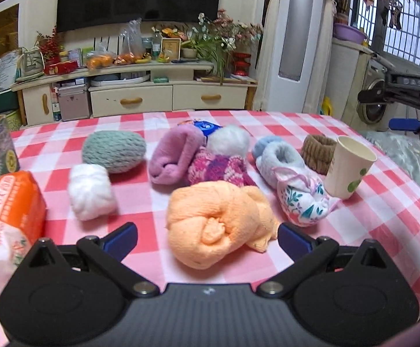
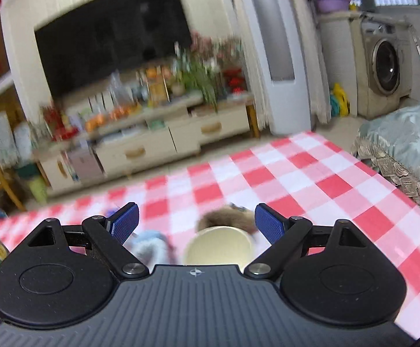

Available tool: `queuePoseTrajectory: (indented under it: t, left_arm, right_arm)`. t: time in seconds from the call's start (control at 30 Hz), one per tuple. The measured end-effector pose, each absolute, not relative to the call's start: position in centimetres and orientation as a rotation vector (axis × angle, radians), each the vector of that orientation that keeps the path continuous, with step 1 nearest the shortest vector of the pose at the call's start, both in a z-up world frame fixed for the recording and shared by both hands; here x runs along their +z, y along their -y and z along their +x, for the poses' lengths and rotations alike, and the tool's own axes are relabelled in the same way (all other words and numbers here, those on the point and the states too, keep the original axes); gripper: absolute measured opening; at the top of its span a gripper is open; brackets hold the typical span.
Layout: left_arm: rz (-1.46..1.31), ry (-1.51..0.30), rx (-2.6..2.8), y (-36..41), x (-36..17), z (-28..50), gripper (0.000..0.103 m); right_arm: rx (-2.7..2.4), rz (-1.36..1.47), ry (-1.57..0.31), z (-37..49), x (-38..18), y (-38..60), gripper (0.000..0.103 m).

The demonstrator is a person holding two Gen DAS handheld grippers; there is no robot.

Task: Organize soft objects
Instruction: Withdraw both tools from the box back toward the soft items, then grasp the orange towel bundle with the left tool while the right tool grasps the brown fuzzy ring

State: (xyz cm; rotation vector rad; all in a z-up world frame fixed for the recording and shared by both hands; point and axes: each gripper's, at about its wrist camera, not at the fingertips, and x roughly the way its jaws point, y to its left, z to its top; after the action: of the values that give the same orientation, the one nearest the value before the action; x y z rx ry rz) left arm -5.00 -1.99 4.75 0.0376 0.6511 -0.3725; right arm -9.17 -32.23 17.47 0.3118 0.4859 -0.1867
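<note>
1. Left gripper [image 1: 207, 238] spread wide open, holding nothing, its 2 blue pads either side of the orange towel [image 1: 218, 225] at the near edge of the checked tablecloth [image 1: 383, 225].
2. Orange towel lay rolled and knotted on the cloth, between the pads but apart from both.
3. Behind the orange towel: a pink-and-purple knit piece [image 1: 218, 167], touching a mauve rolled cloth [image 1: 172, 156] and a white fluffy ball [image 1: 230, 140].
4. Left of the orange towel: a white fluffy roll [image 1: 91, 190], with a grey-green yarn ball [image 1: 114, 150] just behind it.
5. Right of the orange towel: a floral fabric pouch [image 1: 304, 199], touching a pale blue fuzzy slipper [image 1: 279, 159]; farther right a brown ribbed cuff [image 1: 318, 153] and a paper cup [image 1: 347, 170] standing upright, slightly tilted in the lens.
6. Far left of the orange towel: an orange-and-white packet [image 1: 7, 225] at the cloth's edge.
7. Right gripper [image 2: 196, 222] also wide open and empty, hovering above the paper cup [image 2: 218, 245], whose rim showed between the pads; view blurred.
8. Right gripper visible too from the left wrist, at the right edge above the cup [image 1: 406, 107].
</note>
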Motion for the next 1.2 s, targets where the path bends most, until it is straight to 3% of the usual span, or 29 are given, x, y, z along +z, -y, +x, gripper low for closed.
queuePoseTrajectory:
  t: [0.3, 0.83, 1.1, 1.17, 1.2]
  left_arm:
    - [0.045, -0.689, -0.363, 3.8, 3.8, -3.3, 0.102]
    - [0.051, -0.749, -0.337, 4.9, 2.0, -0.7, 0.102]
    - [0.062, -0.758, -0.321, 5.2, 1.9, -0.2, 0.084]
    - [0.054, -0.762, -0.316, 5.1, 1.9, -0.1, 0.081]
    - [0.05, -0.763, -0.314, 5.0, 1.9, 0.0, 0.08]
  right_arm:
    - [-0.023, 0.198, -0.792, -1.2, 14.9, 35.3, 0.103]
    - [0.062, 0.174, -1.046, 6.8, 10.4, 35.5, 0.103]
    - [0.062, 0.148, -1.059, 7.4, 9.0, 35.2, 0.103]
    - [0.054, 0.137, -1.047, 7.1, 9.1, 35.0, 0.096]
    - [0.051, 0.141, -1.043, 7.0, 9.0, 35.0, 0.086]
